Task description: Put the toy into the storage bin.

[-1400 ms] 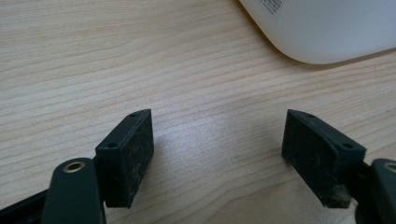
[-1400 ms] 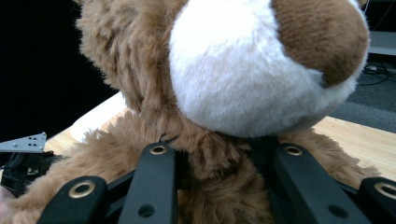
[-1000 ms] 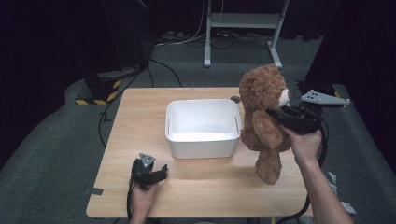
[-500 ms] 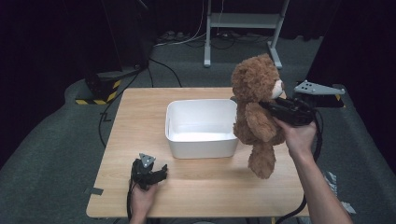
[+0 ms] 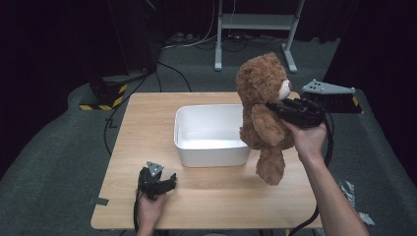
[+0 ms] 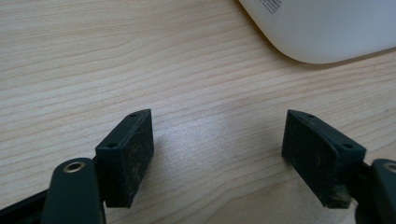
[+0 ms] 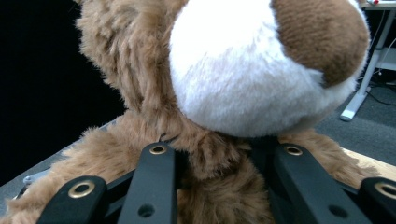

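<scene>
Above the surface (image 5: pixel 147 123) in the high view, the right gripper (image 5: pixel 275 109) clamps the teddy bear (image 5: pixel 263 115) at its neck, hanging it beside the white tub (image 5: pixel 211 152), likely for dropping in; it has risen and edged tubward. Left gripper view: fingers (image 6: pixel 128 156) spread, empty. Right gripper view: fingers (image 7: pixel 154 182) pinch fur (image 7: pixel 215 163).

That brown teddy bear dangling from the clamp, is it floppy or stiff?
Probably floppy: the teddy bear hangs from the right gripper with its leg drooping. Likely light, since one pinch at the neck carries it. Its plush fur seems unlikely to slip from the pads.
</scene>
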A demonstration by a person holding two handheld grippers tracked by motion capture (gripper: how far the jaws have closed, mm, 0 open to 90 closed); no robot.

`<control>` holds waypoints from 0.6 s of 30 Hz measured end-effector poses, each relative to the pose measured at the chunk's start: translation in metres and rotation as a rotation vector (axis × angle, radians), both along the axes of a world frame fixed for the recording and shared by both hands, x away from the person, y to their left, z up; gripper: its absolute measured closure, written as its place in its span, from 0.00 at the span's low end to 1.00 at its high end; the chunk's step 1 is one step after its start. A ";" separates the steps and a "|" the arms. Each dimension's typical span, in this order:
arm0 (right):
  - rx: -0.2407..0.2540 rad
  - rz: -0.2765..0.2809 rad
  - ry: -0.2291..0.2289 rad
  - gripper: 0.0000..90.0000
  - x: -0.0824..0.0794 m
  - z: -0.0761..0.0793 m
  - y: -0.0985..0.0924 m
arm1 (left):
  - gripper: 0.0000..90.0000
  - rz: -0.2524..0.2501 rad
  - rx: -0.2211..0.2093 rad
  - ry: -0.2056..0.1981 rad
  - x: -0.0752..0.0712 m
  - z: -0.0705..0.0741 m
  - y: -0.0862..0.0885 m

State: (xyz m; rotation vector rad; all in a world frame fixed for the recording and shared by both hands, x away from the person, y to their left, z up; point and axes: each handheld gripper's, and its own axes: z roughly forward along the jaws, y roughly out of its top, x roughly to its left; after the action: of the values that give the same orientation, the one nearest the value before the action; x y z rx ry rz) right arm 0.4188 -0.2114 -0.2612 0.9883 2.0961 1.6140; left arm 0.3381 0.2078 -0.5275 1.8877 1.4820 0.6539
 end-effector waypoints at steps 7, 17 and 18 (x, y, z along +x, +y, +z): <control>0.019 0.014 0.001 0.78 0.006 0.001 0.008 | 0.28 0.003 -0.001 0.001 0.000 0.000 0.000; 0.034 0.019 -0.002 0.78 0.009 0.004 0.014 | 0.28 0.003 -0.001 0.001 0.000 0.000 0.000; 0.030 0.020 -0.007 0.78 0.010 0.005 0.015 | 0.28 0.001 0.000 0.001 0.000 0.000 0.000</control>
State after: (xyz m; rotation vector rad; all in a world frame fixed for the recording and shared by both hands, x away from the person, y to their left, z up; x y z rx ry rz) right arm 0.4288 -0.1962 -0.2566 0.9726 2.0898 1.6606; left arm 0.3381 0.2077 -0.5275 1.8875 1.4834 0.6540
